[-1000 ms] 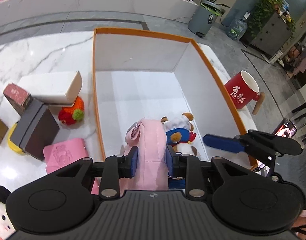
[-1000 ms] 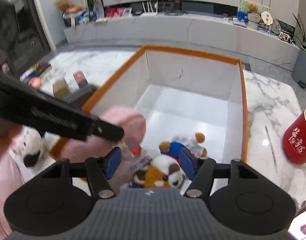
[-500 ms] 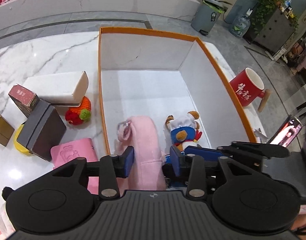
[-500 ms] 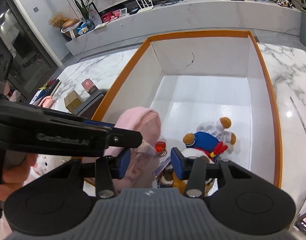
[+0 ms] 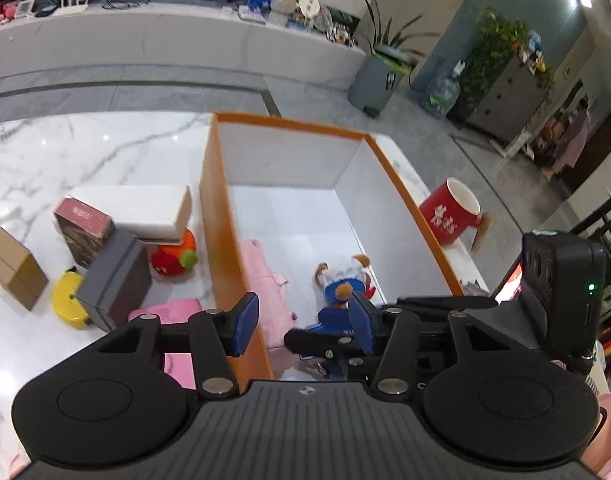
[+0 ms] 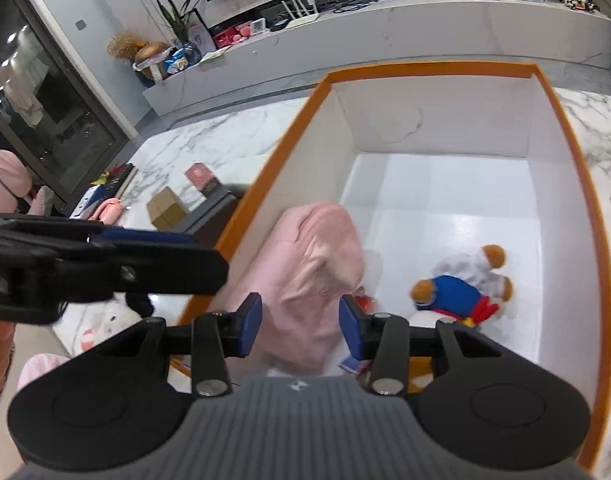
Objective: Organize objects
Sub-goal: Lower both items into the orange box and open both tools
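An orange-rimmed white box [image 5: 219,216] [image 6: 425,120] stands on the marble table. A pink fabric bag [image 5: 261,280] [image 6: 309,272] lies inside it against the near left wall, next to a plush toy in blue and white [image 5: 343,284] [image 6: 461,284]. My left gripper [image 5: 303,320] is open and empty above the box's near left wall. My right gripper [image 6: 300,326] is open and empty above the pink bag. The left gripper's finger [image 6: 105,256] crosses the right wrist view at left.
Left of the box lie a white box [image 5: 137,210], a dark grey box [image 5: 113,280], a maroon box [image 5: 83,228], a cardboard box [image 5: 11,268], a yellow item [image 5: 67,298], a knitted strawberry [image 5: 173,256] and a pink pouch [image 5: 173,308]. A red mug [image 5: 451,214] stands right of the box.
My left gripper has opened and let go of the pink bag, which now lies in the box. The left gripper has pulled back and up; the right gripper has shifted left over the bag.
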Action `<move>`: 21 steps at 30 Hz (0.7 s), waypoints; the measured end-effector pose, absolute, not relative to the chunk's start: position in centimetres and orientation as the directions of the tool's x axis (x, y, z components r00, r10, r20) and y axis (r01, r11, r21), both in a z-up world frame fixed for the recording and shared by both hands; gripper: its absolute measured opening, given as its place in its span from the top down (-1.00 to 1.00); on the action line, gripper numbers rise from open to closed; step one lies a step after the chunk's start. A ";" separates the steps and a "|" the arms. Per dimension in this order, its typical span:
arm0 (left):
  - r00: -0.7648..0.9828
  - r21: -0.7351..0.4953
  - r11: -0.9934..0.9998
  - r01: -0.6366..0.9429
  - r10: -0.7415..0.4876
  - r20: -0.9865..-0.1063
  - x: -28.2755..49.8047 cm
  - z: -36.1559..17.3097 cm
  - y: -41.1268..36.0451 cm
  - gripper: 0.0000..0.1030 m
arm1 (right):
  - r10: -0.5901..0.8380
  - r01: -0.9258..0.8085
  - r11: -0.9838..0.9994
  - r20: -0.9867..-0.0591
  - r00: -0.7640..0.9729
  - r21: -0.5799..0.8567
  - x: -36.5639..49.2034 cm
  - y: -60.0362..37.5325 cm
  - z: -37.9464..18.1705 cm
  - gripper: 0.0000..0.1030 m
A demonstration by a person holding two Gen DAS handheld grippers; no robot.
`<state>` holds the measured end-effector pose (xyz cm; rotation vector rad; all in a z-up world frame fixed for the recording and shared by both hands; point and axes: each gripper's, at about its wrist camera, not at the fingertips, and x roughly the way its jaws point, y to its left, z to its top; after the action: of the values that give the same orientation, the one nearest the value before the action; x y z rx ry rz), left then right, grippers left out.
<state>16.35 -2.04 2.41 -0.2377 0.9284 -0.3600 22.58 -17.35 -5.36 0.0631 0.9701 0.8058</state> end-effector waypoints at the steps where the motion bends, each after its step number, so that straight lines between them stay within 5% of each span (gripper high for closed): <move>1: 0.550 -0.354 0.916 0.189 -0.397 -0.734 16.3 2.4 -1.7 -0.12 | 0.644 -0.580 0.708 -0.705 0.295 0.404 22.5 -17.1 -5.3 0.11; 21: 0.554 -0.501 0.861 0.085 -0.459 -0.695 17.4 -0.2 2.2 0.02 | 0.699 -0.442 0.701 -0.663 0.268 0.560 23.9 -16.4 -5.8 0.22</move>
<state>17.43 2.18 -0.18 -0.4418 0.9348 -0.3343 23.87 -16.35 -5.80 0.2863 1.0427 0.7839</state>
